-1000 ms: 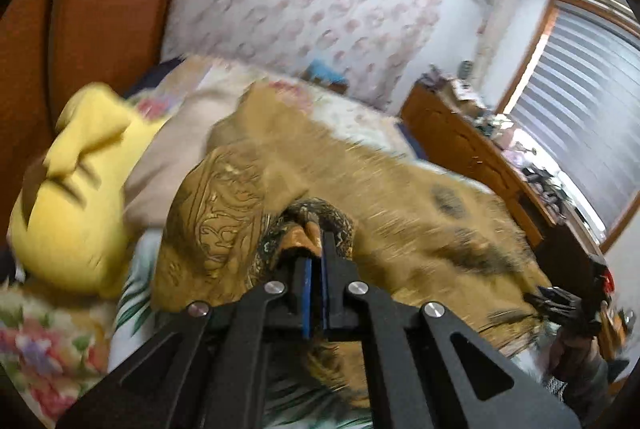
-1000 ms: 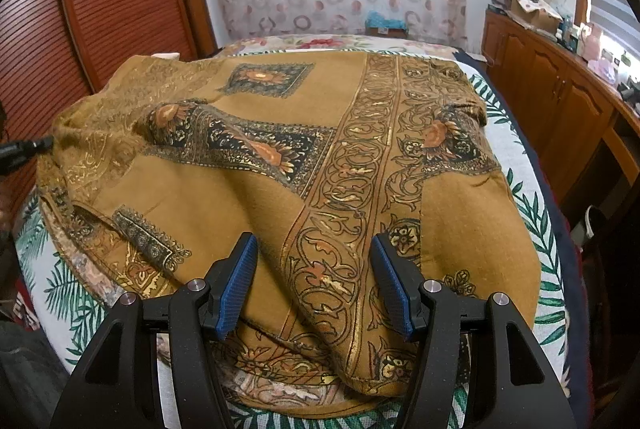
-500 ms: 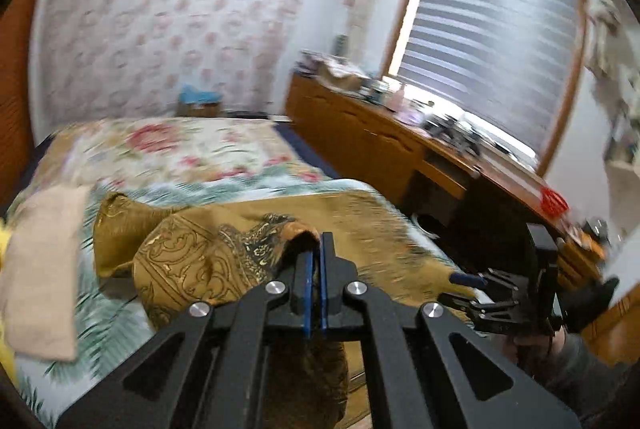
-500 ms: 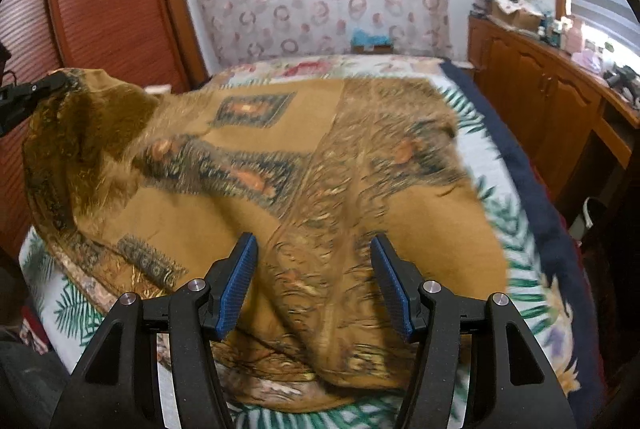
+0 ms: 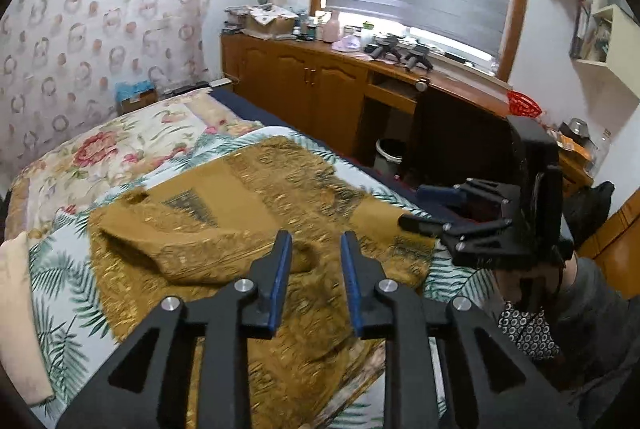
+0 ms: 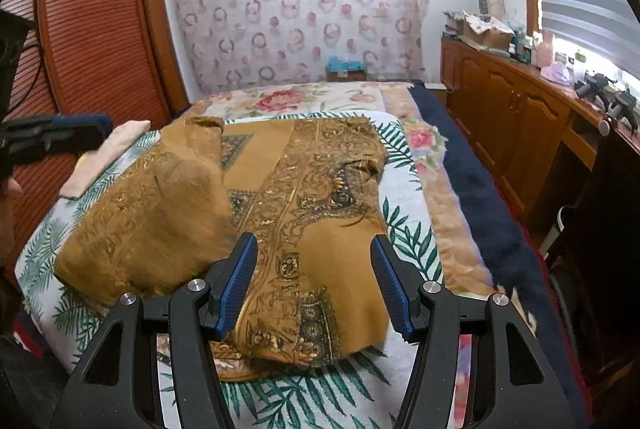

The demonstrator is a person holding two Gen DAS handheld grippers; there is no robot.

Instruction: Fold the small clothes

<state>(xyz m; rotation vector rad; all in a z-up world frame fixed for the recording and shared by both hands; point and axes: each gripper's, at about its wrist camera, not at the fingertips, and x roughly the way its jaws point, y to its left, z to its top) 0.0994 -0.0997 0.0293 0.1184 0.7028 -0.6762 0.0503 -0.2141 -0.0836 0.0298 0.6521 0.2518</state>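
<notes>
1. The bed (image 6: 404,189) carries a white sheet printed with green palm leaves; farther off lies a floral cover (image 6: 304,99), and a dark blue blanket (image 6: 472,185) runs along its right edge.
2. The far wall is hung with a circle-patterned curtain (image 6: 296,13); a red-brown slatted wardrobe (image 6: 80,29) stands at the left, and a wooden cabinet (image 6: 516,109) cluttered with small items runs under the blinds at the right.
3. The mustard patterned garment (image 6: 320,213) lies spread on the sheet, its left part doubled over onto the middle.
4. A pale folded cloth (image 6: 104,157) lies just left of it.
5. The left gripper (image 5: 315,261) is opening above the fold, nothing between its pads.
6. The right gripper (image 6: 314,285) stands open over the garment's near edge, holding nothing.
</notes>
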